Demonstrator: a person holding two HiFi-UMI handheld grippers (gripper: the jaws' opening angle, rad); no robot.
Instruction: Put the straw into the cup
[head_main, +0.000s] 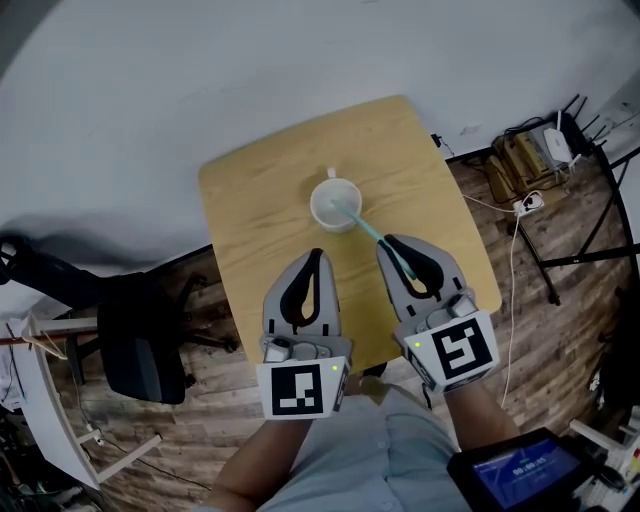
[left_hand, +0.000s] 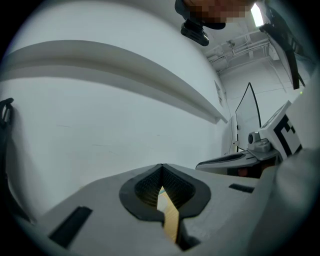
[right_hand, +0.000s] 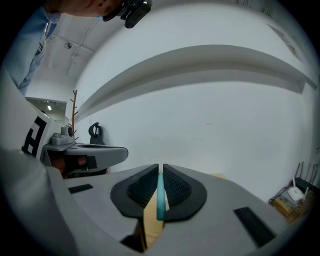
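Straw (head_main: 368, 230), teal, clamped in right hand-held gripper (head_main: 385, 243), slanting toward 11 o'clock, far end within rim of white cup (head_main: 335, 205) mid-bench (head_main: 255, 190). Left hand-held gripper (head_main: 318, 254) clenched, empty, at cup's 6 o'clock.

**Cup ahead of the fingers**

The cup (head_main: 335, 205) stands on the table (head_main: 250, 190), just ahead of both grippers' fingers. The straw (head_main: 368, 228) runs from between the right gripper's (head_main: 392, 243) fingers forward-left to the cup's mouth. The left gripper (head_main: 318, 254) lies alongside, left.
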